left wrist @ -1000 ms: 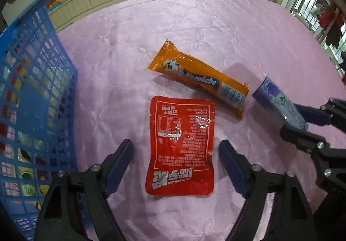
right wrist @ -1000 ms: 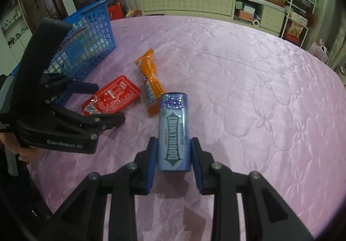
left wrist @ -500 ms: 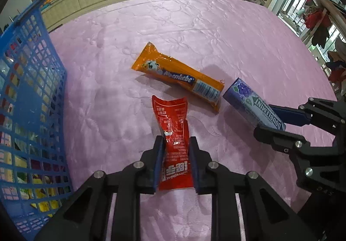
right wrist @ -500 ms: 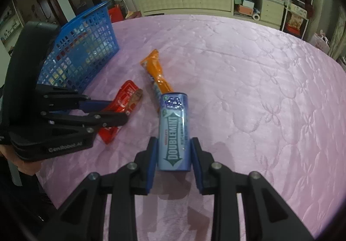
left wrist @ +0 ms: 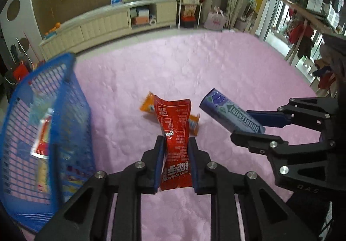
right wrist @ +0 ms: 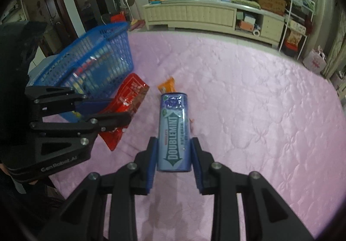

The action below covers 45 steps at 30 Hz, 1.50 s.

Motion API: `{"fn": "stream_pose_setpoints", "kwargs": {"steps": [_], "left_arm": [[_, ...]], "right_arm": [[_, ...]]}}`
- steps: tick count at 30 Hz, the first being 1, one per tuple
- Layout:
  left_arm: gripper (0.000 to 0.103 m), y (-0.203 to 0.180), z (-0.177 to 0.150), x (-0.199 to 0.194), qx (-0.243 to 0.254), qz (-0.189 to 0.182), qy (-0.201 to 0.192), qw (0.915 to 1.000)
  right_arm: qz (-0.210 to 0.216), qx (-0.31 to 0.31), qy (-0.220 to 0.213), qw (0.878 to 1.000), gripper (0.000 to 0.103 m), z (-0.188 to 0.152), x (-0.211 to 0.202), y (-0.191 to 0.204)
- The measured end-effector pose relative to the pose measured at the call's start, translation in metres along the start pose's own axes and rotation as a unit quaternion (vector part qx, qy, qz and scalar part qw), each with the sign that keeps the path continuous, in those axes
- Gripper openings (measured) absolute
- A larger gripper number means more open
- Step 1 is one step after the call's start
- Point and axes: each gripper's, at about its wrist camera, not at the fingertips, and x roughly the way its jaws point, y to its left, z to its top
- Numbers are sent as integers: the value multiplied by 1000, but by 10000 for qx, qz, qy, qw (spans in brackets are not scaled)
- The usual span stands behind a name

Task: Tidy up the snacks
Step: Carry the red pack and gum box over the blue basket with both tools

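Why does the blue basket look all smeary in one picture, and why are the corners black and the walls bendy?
Left wrist view: the blue plastic mesh basket is smeared by motion blur, while the crinkled red foil snack packet in the left gripper stays sharp with small glare spots. Both views: the fisheye lens bends the cream cabinet and leaves dark corners.

Red sauce packet (left wrist: 176,143) crumpled and lifted, purple Doublemint gum pack (right wrist: 174,132) raised too, orange snack bar (left wrist: 149,106) flat on pink counter (left wrist: 216,80), blue basket (left wrist: 64,111) at left holding snacks.
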Motion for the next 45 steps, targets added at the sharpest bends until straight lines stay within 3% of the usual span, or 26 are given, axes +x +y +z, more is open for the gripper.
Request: {"fn": "stream_pose_setpoints", "kwargs": {"steps": [8, 16, 27, 32, 36, 38, 40, 42, 45], "left_arm": [[19, 33, 5, -52, -106, 199, -475, 9986], [19, 84, -10, -86, -369, 421, -565, 9968], [19, 124, -38, -92, -690, 585, -388, 9951], [20, 134, -43, -87, -810, 373, -336, 9954], [22, 133, -45, -88, -791, 419, -343, 9954], [25, 135, -47, -87, -798, 433, -347, 9953], [35, 135, -49, -89, -821, 376, -394, 9951], [52, 135, -51, -92, -838, 264, -431, 9952], [59, 133, -52, -98, -800, 209, -472, 9955]], "right_arm": [[84, -294, -338, 9990, 35, 34, -25, 40], [366, -400, -518, 9972, 35, 59, -21, 79], [530, -632, -337, 9960, 35, 72, -1, 123], [493, -653, -288, 9962, 35, 73, 4, 132], [427, -638, -223, 9968, 35, 73, 6, 130], [423, -622, -217, 9969, 35, 73, 6, 132], [408, -636, -220, 9969, 35, 72, 5, 135], [408, -648, -226, 9968, 35, 71, 4, 135], [406, -629, -235, 9969, 35, 71, 2, 135]]}}
